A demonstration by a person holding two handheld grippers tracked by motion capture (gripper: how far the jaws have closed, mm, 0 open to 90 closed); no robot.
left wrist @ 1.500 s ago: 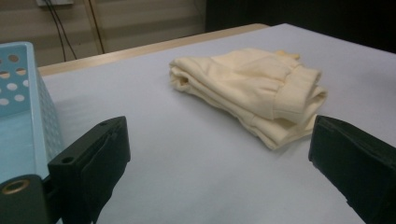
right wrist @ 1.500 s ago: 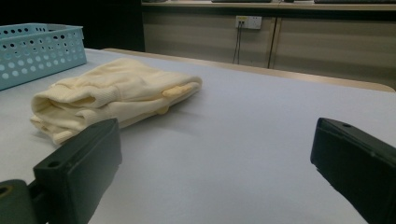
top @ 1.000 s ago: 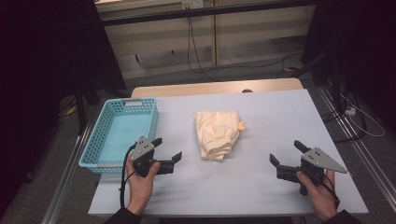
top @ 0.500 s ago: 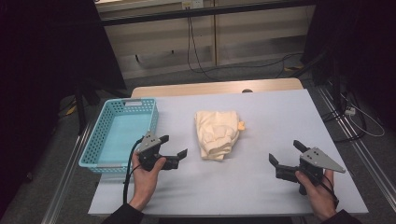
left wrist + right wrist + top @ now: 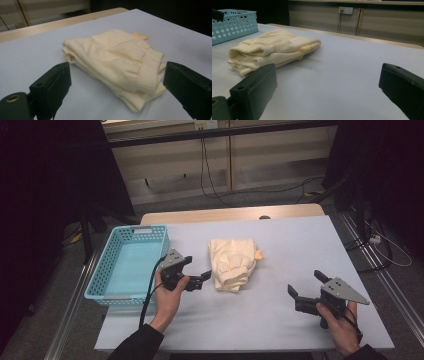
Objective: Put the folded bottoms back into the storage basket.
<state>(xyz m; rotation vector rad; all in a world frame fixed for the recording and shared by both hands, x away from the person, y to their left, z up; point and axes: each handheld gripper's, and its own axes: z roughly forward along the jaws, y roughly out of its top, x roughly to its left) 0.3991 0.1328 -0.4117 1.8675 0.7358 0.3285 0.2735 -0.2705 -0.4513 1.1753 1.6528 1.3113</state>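
Note:
A folded cream-yellow garment [image 5: 232, 263] lies near the middle of the pale table [image 5: 280, 240]. My left gripper [image 5: 197, 271] is open just left of it, jaws pointing at its near left edge, with a small gap between. In the left gripper view the garment [image 5: 117, 62] sits close ahead between the spread black jaws, ribbed cuff toward me. My right gripper [image 5: 306, 285] is open at the front right, well clear of the cloth. Through the right gripper view the garment [image 5: 272, 50] lies farther off to the left.
A light blue perforated basket [image 5: 112, 270] stands at the table's left edge, beside my left hand, and appears as a basket [image 5: 233, 25] corner in the right gripper view. Cables [image 5: 210, 175] hang along the back wall beyond the table.
My left gripper has moved right and slightly forward, from beside the basket to close against the garment's left edge. The right gripper has stayed in place.

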